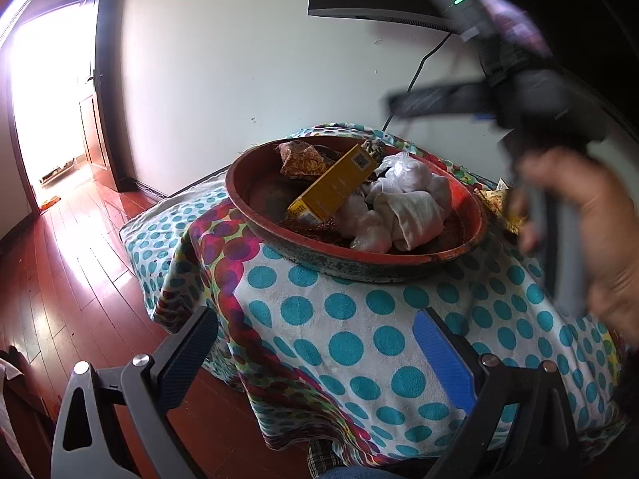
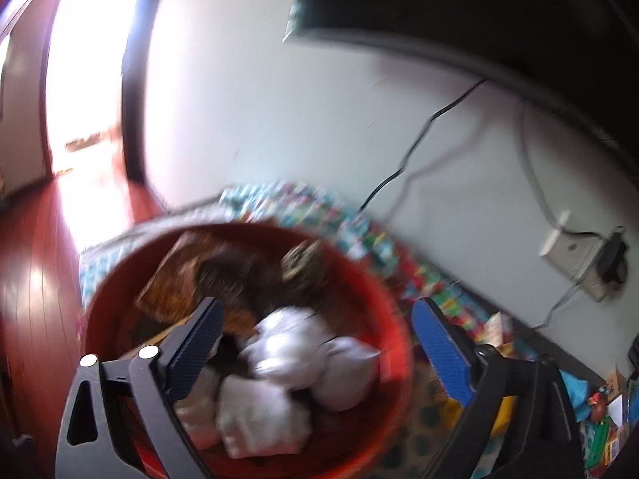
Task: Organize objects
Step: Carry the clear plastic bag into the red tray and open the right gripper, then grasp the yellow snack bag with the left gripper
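1. A red bowl (image 1: 255,223) is seen on a bench covered by a dotted cloth (image 1: 359,319)
2. A yellow box (image 1: 333,185) is leant across the bowl's middle, its upper end toward 1 o'clock
3. White bags (image 1: 399,207) are piled at 4 o'clock in the bowl, touching the box; a brown packet (image 1: 301,159) is lodged at 12 o'clock
4. The left gripper (image 1: 315,355) is held released over the cloth, at 6 o'clock from the bowl, nothing between its pads
5. The right gripper (image 2: 315,353) is spread wide above the bags (image 2: 295,363), gripping nothing; its view is blurred
6. A hand (image 1: 591,235) is wrapped round the right gripper's handle at 3 o'clock
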Action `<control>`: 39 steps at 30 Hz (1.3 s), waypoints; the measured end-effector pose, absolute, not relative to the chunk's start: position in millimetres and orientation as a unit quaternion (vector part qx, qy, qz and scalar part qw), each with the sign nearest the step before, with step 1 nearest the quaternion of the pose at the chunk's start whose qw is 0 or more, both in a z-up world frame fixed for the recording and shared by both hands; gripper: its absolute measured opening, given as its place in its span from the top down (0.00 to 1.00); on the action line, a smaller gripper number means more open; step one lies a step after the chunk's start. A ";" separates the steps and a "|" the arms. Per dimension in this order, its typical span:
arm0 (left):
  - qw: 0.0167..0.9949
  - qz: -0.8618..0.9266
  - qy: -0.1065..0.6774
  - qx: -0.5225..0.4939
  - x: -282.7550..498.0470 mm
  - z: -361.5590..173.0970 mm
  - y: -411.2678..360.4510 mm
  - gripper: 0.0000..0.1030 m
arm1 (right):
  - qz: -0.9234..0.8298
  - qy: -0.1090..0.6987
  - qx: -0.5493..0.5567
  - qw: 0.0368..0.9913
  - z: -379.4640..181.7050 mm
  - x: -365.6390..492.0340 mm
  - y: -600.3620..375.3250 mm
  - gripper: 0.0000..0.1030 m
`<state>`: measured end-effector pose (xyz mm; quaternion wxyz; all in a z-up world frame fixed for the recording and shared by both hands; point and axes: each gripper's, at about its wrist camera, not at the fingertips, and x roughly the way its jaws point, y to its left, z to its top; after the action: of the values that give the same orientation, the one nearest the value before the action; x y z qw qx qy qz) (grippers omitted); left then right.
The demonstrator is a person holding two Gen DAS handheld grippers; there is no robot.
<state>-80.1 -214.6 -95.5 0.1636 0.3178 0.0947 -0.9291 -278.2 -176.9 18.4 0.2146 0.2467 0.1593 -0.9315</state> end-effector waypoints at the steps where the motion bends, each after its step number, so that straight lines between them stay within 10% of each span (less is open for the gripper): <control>1: 0.163 -0.930 0.093 0.315 -79.7 -95.0 -214.2 0.02 | -0.938 0.150 0.235 0.205 26.7 -278.5 -160.2 0.00; 14: 0.097 -0.954 0.047 0.281 -73.6 -88.8 -164.4 0.02 | -0.930 0.104 0.345 -0.073 -56.1 -332.2 94.8 0.00; 39: 0.036 -0.929 -0.012 0.367 -321.4 -89.8 11.6 0.02 | -0.913 -0.054 0.373 -0.158 -74.3 -339.1 171.7 0.00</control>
<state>-321.4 11.6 -89.8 0.0363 0.3672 -0.0117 -0.9294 -339.1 171.7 -74.3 -0.1580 0.3727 -0.0541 -0.9128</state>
